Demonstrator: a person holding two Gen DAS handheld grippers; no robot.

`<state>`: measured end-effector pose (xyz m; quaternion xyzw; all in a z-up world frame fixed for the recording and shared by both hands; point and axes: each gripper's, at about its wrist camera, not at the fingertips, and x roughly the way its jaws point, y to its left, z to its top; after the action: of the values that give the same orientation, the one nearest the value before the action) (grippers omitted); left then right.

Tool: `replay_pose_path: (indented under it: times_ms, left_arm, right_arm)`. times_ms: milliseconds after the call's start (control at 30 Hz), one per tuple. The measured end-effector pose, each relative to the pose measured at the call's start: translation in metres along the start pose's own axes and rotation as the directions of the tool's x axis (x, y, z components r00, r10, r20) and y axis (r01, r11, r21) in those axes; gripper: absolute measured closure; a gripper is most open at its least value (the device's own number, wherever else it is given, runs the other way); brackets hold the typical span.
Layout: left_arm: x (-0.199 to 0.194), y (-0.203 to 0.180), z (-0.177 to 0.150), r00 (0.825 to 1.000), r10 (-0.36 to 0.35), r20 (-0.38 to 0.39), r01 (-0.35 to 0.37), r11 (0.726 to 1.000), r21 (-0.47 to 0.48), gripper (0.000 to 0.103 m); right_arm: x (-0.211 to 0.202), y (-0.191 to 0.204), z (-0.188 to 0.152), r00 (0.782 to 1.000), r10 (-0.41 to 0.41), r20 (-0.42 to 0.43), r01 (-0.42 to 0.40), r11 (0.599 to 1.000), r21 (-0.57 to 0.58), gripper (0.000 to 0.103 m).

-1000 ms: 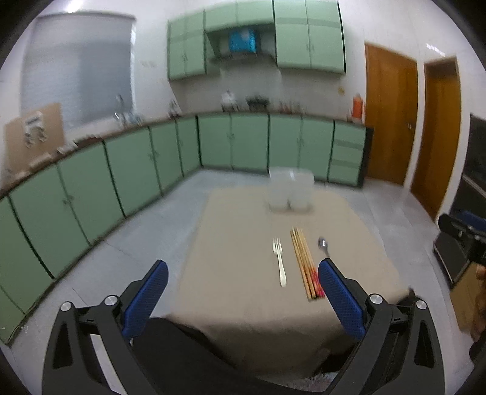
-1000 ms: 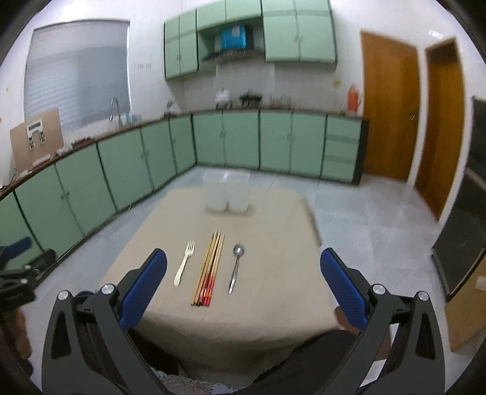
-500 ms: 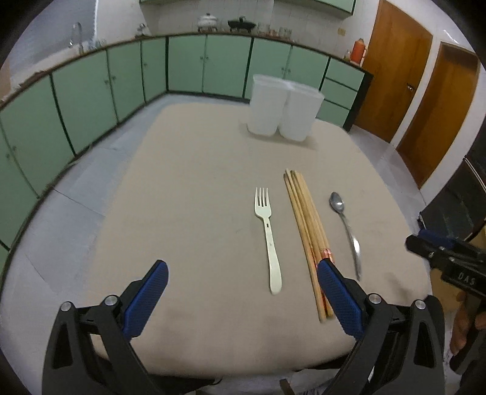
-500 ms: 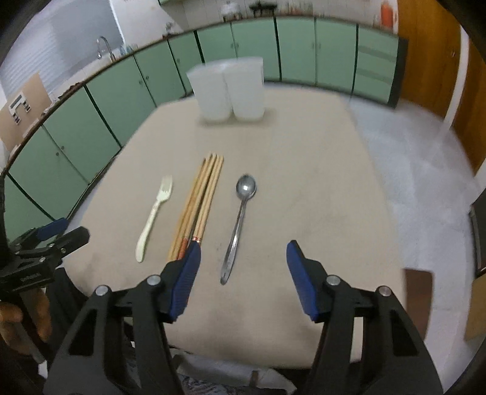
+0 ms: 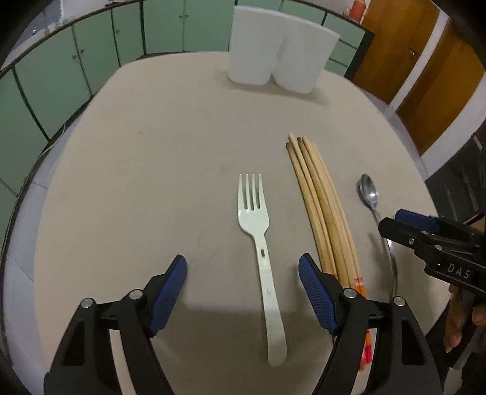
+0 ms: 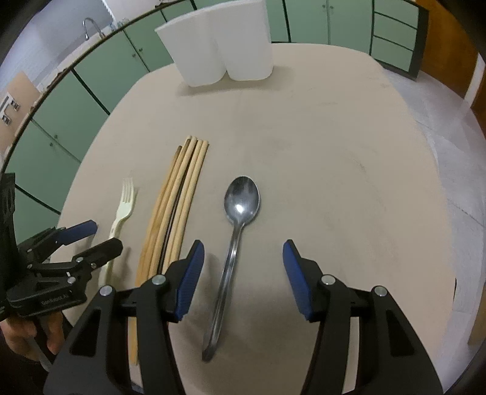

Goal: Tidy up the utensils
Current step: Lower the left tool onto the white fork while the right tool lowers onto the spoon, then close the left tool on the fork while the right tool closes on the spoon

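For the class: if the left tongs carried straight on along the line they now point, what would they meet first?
Most likely the white plastic fork: its handle lies between the closing jaws of the left tongs, untouched, on the beige table. Height above it is unclear.

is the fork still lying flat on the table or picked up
Lying flat: the fork rests on the table, untouched between the left gripper's closing jaws.

A beige table [image 5: 127, 170] is seen, ringed by green cabinets [image 5: 60, 73]. Brown wooden doors [image 5: 437, 82] are shown at the right, and a faucet [image 6: 87, 25] is glimpsed above the cabinets.
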<state>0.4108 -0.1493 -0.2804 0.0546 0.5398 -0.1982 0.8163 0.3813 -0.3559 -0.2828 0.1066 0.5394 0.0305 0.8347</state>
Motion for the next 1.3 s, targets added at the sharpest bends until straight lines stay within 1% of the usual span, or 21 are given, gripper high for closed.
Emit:
replay_pose_path:
  times_ms: [67, 167, 233, 267, 300, 367, 467, 533, 600, 633, 700, 733, 767, 867, 900, 1000, 1133, 1300]
  left_arm:
    - [0.002, -0.004, 0.002, 1.000, 0.027, 0.002, -0.027, 0.999, 0.023, 0.029]
    - [0.004, -0.008, 0.005, 0.999, 0.048, 0.004, -0.048, 0.998, 0.031, 0.029]
    - [0.006, -0.011, 0.006, 0.997, 0.073, 0.017, -0.074, 0.996, 0.048, 0.037]
    - [0.005, -0.011, 0.006, 0.997, 0.079, 0.025, -0.080, 0.995, 0.053, 0.045]
    - [0.004, -0.011, 0.005, 0.997, 0.074, 0.032, -0.076, 0.996, 0.053, 0.053]
    - [0.003, -0.010, 0.007, 0.997, 0.062, 0.036, -0.064, 0.997, 0.052, 0.060]
    - [0.007, -0.010, 0.013, 0.998, 0.055, 0.029, -0.057, 0.997, 0.059, 0.061]
    - [0.012, -0.012, 0.019, 0.998, 0.058, 0.020, -0.059, 0.996, 0.064, 0.061]
    - [0.016, -0.013, 0.025, 0.998, 0.059, 0.006, -0.059, 0.996, 0.071, 0.061]
    - [0.015, -0.013, 0.025, 0.998, 0.058, 0.001, -0.058, 0.996, 0.070, 0.061]
    - [0.012, -0.010, 0.023, 0.998, 0.056, -0.008, -0.055, 0.996, 0.068, 0.070]
    - [0.017, -0.012, 0.029, 0.999, 0.052, -0.012, -0.051, 0.997, 0.064, 0.073]
    - [0.017, -0.010, 0.031, 0.999, 0.043, -0.016, -0.042, 0.998, 0.056, 0.079]
    - [0.015, -0.005, 0.032, 1.000, 0.015, -0.015, -0.014, 0.999, 0.038, 0.079]
    - [0.012, -0.005, 0.032, 1.000, 0.006, -0.003, -0.006, 0.999, 0.039, 0.079]
    - [-0.004, -0.004, 0.030, 0.999, -0.002, 0.051, -0.001, 0.999, 0.054, 0.080]
    - [-0.026, -0.003, 0.031, 0.991, -0.025, 0.129, 0.017, 0.998, 0.061, 0.080]
    - [-0.047, -0.003, 0.038, 0.982, -0.036, 0.186, 0.026, 0.998, 0.057, 0.080]
  right_arm:
    - [0.003, 0.000, 0.002, 1.000, -0.008, 0.000, 0.008, 1.000, -0.017, 0.050]
    - [0.006, 0.005, 0.008, 1.000, -0.016, -0.005, 0.016, 0.999, -0.034, 0.050]
    - [0.009, 0.002, 0.014, 1.000, -0.021, -0.005, 0.021, 0.999, -0.041, 0.052]
    - [0.010, 0.002, 0.016, 1.000, -0.025, -0.004, 0.024, 0.998, -0.051, 0.055]
    - [0.011, 0.002, 0.018, 1.000, -0.028, -0.004, 0.027, 0.998, -0.058, 0.058]
    - [0.013, 0.004, 0.021, 0.999, -0.035, -0.003, 0.035, 0.997, -0.071, 0.060]
    - [0.019, 0.003, 0.030, 0.999, -0.040, -0.007, 0.040, 0.995, -0.089, 0.062]
    - [0.016, 0.003, 0.027, 0.999, -0.040, -0.013, 0.038, 0.995, -0.097, 0.064]
    - [0.016, 0.005, 0.027, 0.999, -0.037, -0.019, 0.035, 0.994, -0.108, 0.073]
    - [0.016, 0.006, 0.027, 0.999, -0.041, -0.020, 0.038, 0.993, -0.113, 0.075]
    - [0.016, 0.007, 0.029, 0.999, -0.043, -0.026, 0.039, 0.992, -0.123, 0.076]
    - [0.015, 0.007, 0.029, 0.999, -0.041, -0.027, 0.037, 0.991, -0.126, 0.076]
    - [0.014, 0.008, 0.030, 0.999, -0.039, -0.027, 0.035, 0.991, -0.125, 0.076]
    - [0.009, 0.007, 0.031, 0.999, -0.033, -0.019, 0.031, 0.992, -0.125, 0.076]
    - [0.006, 0.008, 0.031, 0.999, -0.032, -0.012, 0.031, 0.991, -0.127, 0.076]
    - [-0.009, 0.010, 0.028, 1.000, -0.027, 0.016, 0.029, 0.991, -0.134, 0.076]
    - [-0.031, 0.014, 0.027, 0.997, -0.029, 0.065, 0.038, 0.988, -0.151, 0.076]
    - [-0.052, 0.020, 0.032, 0.994, -0.019, 0.112, 0.037, 0.985, -0.168, 0.076]
